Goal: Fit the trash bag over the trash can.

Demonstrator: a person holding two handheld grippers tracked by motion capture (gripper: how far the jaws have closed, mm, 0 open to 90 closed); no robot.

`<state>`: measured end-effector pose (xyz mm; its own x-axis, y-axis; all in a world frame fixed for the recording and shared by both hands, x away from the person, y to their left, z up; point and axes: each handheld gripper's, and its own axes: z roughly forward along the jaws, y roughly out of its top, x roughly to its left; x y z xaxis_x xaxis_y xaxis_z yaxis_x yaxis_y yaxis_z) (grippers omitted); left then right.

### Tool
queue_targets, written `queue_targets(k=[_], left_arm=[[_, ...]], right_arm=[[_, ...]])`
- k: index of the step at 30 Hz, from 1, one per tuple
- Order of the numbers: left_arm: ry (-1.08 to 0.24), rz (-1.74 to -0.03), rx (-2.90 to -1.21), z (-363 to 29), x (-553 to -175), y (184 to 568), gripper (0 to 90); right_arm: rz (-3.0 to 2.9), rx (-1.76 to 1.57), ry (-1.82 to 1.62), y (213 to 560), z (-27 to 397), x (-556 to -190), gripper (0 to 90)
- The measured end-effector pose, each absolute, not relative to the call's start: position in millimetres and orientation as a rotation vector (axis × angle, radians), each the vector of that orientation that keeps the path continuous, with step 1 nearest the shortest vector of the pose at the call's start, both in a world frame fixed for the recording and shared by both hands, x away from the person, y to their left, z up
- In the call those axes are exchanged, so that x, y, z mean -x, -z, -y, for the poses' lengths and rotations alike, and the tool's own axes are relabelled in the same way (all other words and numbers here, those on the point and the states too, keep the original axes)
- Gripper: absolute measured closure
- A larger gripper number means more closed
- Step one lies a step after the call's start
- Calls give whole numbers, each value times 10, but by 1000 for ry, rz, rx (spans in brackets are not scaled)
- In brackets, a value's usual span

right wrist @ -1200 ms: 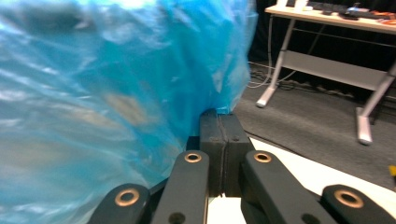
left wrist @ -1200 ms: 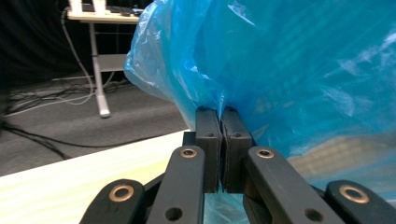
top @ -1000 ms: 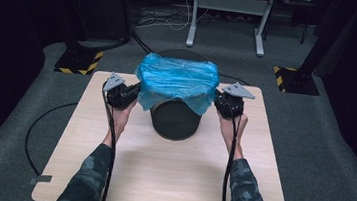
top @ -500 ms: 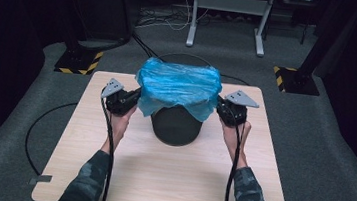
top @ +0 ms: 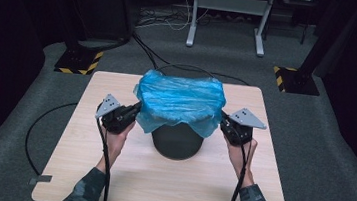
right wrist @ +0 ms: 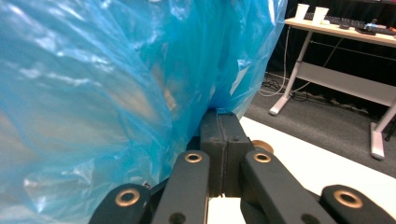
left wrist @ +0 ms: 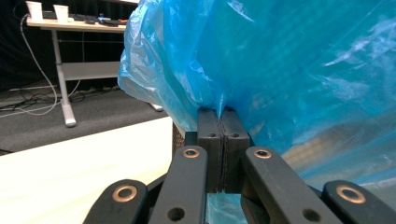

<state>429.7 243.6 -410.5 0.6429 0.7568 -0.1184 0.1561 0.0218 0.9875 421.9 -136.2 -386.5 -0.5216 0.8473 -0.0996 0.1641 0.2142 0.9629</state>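
I have a blue plastic bag (top: 180, 103) draped over the mouth of a dark round bin (top: 177, 140), which stands upright about the middle of the desk (top: 73, 170), a little toward its far edge. The bag covers the rim and hangs down the bin's sides in loose, crinkled folds; the lower part of the bin shows bare below it.

My left hand-held gripper (top: 135, 112) sits just left of the bin, its tip at the bag's left skirt. In the left gripper view the two jaws are pressed flat together with a pinch of the blue film (left wrist: 299, 70) caught between them at the tip, the plastic fanning up and to the right from there. My right hand-held gripper (top: 224, 123) mirrors it just right of the bin. In the right gripper view its jaws are likewise clamped together on a fold of the bag (right wrist: 93, 84), the film rising up and to the left from the pads.

Both forearms come in from the near edge of the desk, in patterned sleeves, with a black cable trailing back from each gripper. A grey three-cornered plate tops each one.

Beyond the desk lies grey carpet (top: 342, 148), with a pale metal table frame (top: 229, 5) at the far side and black stands on yellow-and-black striped feet to the far left and far right.
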Motion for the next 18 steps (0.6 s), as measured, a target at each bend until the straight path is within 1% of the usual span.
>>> queue_targets(k=[9,18], left_arm=[[-549,-759,-1504,-2432,-3990,4137,892],[-574,-726,-1513,-2431,-3728,4149,879]], right_arm=[[-1834,-903,-1376,3906,1423,-3930,900],[-1838,-848,-1366,3943,1449,-3628,900]])
